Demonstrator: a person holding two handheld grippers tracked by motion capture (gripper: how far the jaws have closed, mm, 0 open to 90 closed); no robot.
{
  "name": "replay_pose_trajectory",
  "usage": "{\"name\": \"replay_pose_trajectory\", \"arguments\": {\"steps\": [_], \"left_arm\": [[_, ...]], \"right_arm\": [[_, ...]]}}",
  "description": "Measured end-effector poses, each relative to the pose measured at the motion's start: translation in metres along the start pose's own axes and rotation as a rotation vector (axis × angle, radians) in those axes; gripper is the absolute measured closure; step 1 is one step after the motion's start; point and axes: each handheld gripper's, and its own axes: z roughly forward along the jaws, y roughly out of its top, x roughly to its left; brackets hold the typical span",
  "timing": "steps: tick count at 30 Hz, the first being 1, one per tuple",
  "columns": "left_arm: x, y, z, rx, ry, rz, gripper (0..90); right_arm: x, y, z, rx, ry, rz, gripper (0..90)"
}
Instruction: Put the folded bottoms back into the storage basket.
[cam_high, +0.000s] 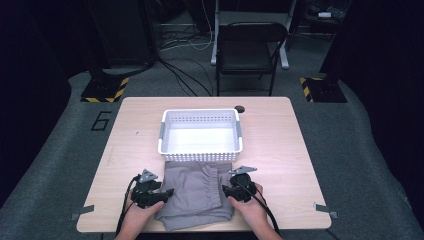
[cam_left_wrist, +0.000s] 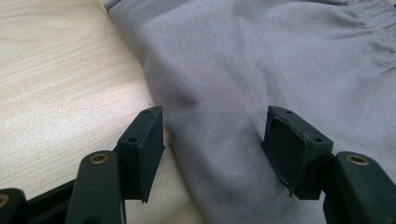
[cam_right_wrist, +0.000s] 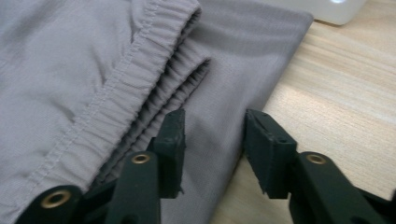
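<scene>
At the near edge of the table (cam_high: 280, 165) a person's two hands come in from below, each holding a gripper at one side of a folded grey garment (cam_high: 197, 192). The left gripper (cam_high: 167, 192) sits at the garment's left edge; in its own view (cam_left_wrist: 212, 140) the jaws stand apart with the cloth's folded edge lying between them, one jaw over bare wood and the other over the fabric, and neither pad presses on the cloth, so it is open. The right gripper (cam_high: 225, 190) sits at the garment's right edge, near the gathered waistband (cam_right_wrist: 135, 88). In its own view (cam_right_wrist: 212, 140) the jaws straddle the cloth's right border, the left jaw over the fabric just beside the elastic folds and the right jaw over the wood; a gap shows between the pads and they do not pinch the fabric, so it too is open. The garment lies flat on the table, its far edge just beside the near wall of a white basket (cam_high: 200, 152), which stands in the middle of the table. Beyond the table, on the grey floor, a black folding chair (cam_high: 250, 50) faces the table, with cables (cam_high: 185, 75) trailing beside it.
</scene>
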Motion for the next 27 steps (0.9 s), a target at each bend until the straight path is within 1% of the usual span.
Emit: {"name": "replay_pose_trajectory", "arguments": {"steps": [2, 3, 5, 6, 8, 11, 12, 13, 15, 16, 17, 18, 20, 22, 23, 25, 27], "left_arm": [[0.0001, 0.0, 0.0001, -0.001, 0.001, 0.002, 37.9], [0.0001, 0.0, 0.0001, 0.0, 0.0, 0.003, 37.9], [0.0001, 0.0, 0.0001, 0.002, -0.001, 0.006, 37.9], [0.0, -0.0002, 0.0003, -0.001, -0.001, 0.006, 37.9], [-0.0001, -0.0002, 0.0003, -0.002, 0.0, 0.006, 38.0], [-0.0002, -0.0001, 0.0004, -0.002, 0.0, 0.008, 38.0], [-0.0003, -0.0002, 0.0005, -0.003, 0.001, 0.007, 38.0], [-0.0003, 0.0, 0.0004, 0.001, -0.004, 0.006, 38.0], [-0.0011, -0.0002, 0.0013, -0.007, -0.003, -0.002, 38.0], [-0.0014, -0.0001, 0.0015, -0.01, -0.002, -0.005, 37.9], [-0.0015, 0.0, 0.0015, -0.011, -0.001, -0.005, 38.0], [-0.0014, 0.0001, 0.0016, -0.011, 0.001, -0.005, 37.9], [-0.0004, 0.0007, 0.0015, -0.003, 0.002, 0.007, 37.9], [-0.0007, 0.0009, 0.002, 0.0, 0.003, 0.002, 37.7], [-0.0018, 0.0004, 0.0034, -0.007, 0.006, -0.007, 37.8], [-0.0018, 0.0003, 0.0047, 0.01, 0.005, 0.005, 38.0], [-0.0019, 0.0006, 0.0047, 0.017, -0.001, -0.002, 38.3]], "right_arm": [[0.002, -0.0005, -0.0011, 0.004, -0.001, 0.004, 63.5], [0.0011, -0.0004, -0.0009, -0.004, 0.001, -0.017, 64.6], [0.0025, -0.0006, -0.0013, -0.003, 0.008, -0.022, 67.1], [0.0023, -0.0005, -0.0017, 0.0, 0.008, -0.034, 68.6], [0.0032, -0.0013, -0.0023, 0.009, 0.013, -0.023, 70.8], [0.0028, -0.0018, -0.003, 0.009, 0.017, -0.022, 72.2], [0.0022, -0.0018, -0.0031, 0.009, 0.016, -0.031, 72.2], [0.0026, -0.002, -0.0031, 0.01, 0.015, -0.029, 72.1], [0.0033, -0.0021, -0.0024, 0.012, 0.008, -0.035, 72.5], [0.0043, -0.0022, -0.0023, 0.013, 0.009, -0.033, 73.3], [0.0043, -0.002, -0.0017, 0.011, 0.006, -0.049, 74.3], [0.0055, -0.0021, -0.0016, 0.011, 0.003, -0.045, 75.9], [0.0055, -0.0019, -0.0013, 0.009, 0.013, -0.055, 79.2], [0.0056, -0.0018, -0.0011, 0.009, 0.02, -0.056, 81.2], [0.0055, -0.0018, -0.001, 0.009, 0.019, -0.057, 81.7], [0.0051, -0.0017, -0.0011, 0.011, 0.026, -0.055, 82.2], [0.0046, -0.0015, -0.0013, 0.013, 0.028, -0.053, 82.3]]}}
